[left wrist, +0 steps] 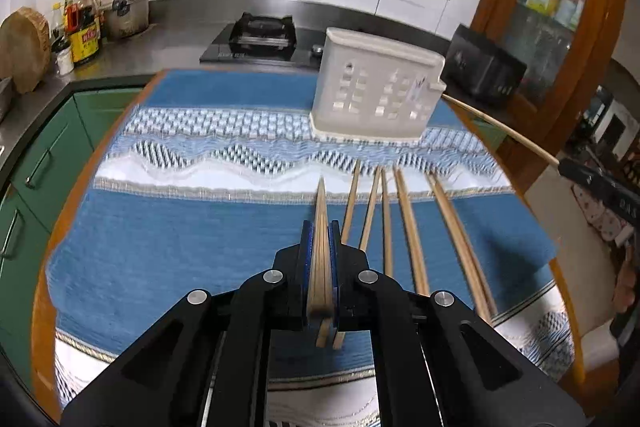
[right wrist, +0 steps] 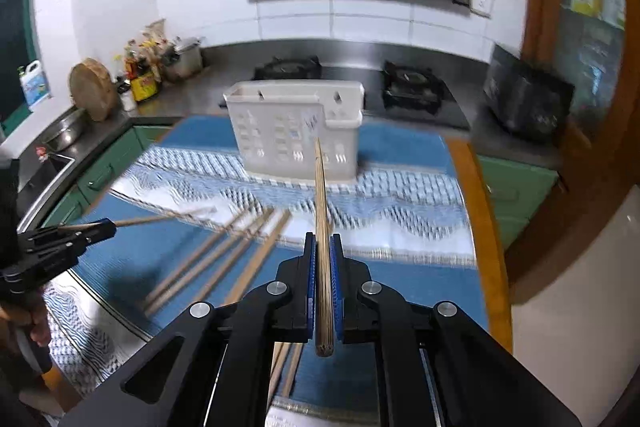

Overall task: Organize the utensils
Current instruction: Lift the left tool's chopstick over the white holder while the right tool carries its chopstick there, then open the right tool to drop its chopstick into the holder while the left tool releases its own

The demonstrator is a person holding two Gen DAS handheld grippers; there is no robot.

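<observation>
The counter (left wrist: 44, 307), a round wooden top, carries a blue and white woven cloth (left wrist: 192, 227) over most of its face. Toward the far side of that cloth stands the white perforated utensil holder (left wrist: 376, 91), upright, its open top facing up; everything else is placed from it.

On the near side of the holder, five or six bamboo chopsticks (left wrist: 408, 227) lie loose on the cloth, fanned, their far tips pointing at the holder's base but stopping short of it.

The left claw (left wrist: 319, 227) is clenched on a chopstick (left wrist: 321, 203), which appears to be a pair pressed together. Its long axis runs straight out from the claw, aimed left of the holder and below its rim.

The right claw (right wrist: 323, 239) grips a single chopstick (right wrist: 320, 195), whose tip overlaps the holder's front wall in the right wrist view.

Judging from both views, the right claw's stick is the better lined up with the holder. Either stick must tip end-down above the rim to drop in.
</observation>
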